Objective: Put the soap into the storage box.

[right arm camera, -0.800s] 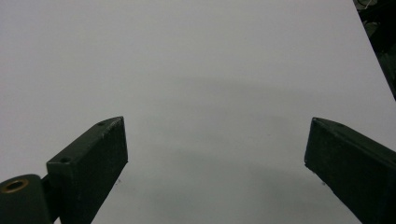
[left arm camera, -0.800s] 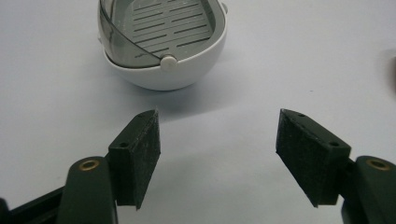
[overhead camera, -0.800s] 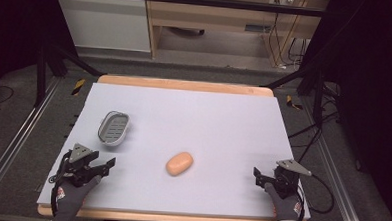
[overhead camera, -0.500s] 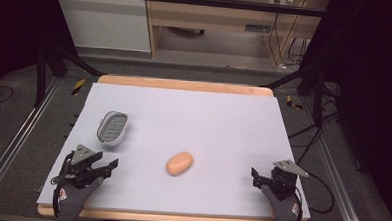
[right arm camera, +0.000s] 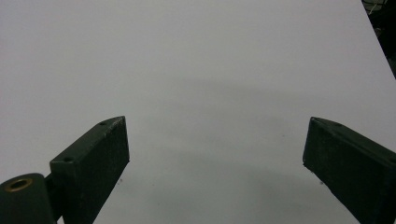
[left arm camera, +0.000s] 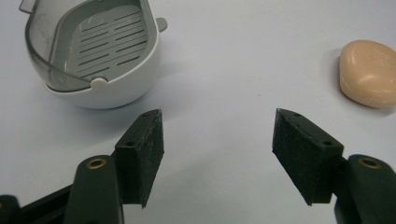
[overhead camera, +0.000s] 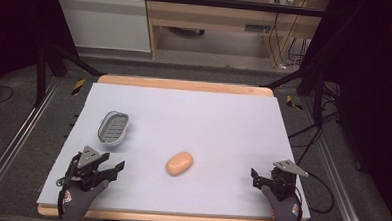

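Note:
A peach-coloured soap bar (overhead camera: 179,163) lies on the white table top near the front middle. A grey slotted soap dish (overhead camera: 114,128) stands empty to its left. My left gripper (overhead camera: 114,169) is at the front left, just in front of the dish, open and holding nothing. In the left gripper view the dish (left arm camera: 100,51) sits beyond the left jaw and the soap (left arm camera: 369,72) at the far right, with the left gripper (left arm camera: 217,135) apart from both. My right gripper (overhead camera: 257,178) rests open at the front right, and in its own view the right gripper (right arm camera: 215,144) faces bare white surface.
The white sheet covers a wooden table whose rim (overhead camera: 185,84) shows at the far edge. Dark stands and cables (overhead camera: 313,140) flank the table on the floor. Cabinets (overhead camera: 108,16) stand beyond it.
Both grippers have crept slightly inward, the left one a little forward and to the right, the right one a little to the left. The soap and the dish have not moved.

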Demonstrator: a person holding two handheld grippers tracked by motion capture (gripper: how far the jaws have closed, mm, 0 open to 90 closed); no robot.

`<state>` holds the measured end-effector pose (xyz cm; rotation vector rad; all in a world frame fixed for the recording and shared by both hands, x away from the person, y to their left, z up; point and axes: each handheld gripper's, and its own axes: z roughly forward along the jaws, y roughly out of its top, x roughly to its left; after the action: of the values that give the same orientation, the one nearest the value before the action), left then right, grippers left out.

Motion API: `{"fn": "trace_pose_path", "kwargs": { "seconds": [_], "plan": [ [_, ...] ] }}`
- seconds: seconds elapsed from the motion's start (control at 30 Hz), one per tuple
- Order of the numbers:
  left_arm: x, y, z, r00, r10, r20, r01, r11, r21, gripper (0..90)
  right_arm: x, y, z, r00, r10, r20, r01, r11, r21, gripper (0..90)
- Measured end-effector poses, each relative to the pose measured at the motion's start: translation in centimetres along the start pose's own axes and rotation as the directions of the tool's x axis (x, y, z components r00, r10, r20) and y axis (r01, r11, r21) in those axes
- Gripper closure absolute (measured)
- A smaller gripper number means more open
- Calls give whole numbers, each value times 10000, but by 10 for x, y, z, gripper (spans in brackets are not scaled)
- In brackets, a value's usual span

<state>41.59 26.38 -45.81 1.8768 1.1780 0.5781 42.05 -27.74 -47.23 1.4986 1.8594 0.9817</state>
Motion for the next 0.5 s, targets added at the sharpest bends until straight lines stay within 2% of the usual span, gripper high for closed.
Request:
{"fn": "trace_pose_path", "kwargs": {
  "seconds": [0.5],
  "plan": [
    [-12,7,1,9996,119,237,-115,9998,-172,302,1,1,-1,10000,-89,39,90,9998,-174,71]
  ]
}}
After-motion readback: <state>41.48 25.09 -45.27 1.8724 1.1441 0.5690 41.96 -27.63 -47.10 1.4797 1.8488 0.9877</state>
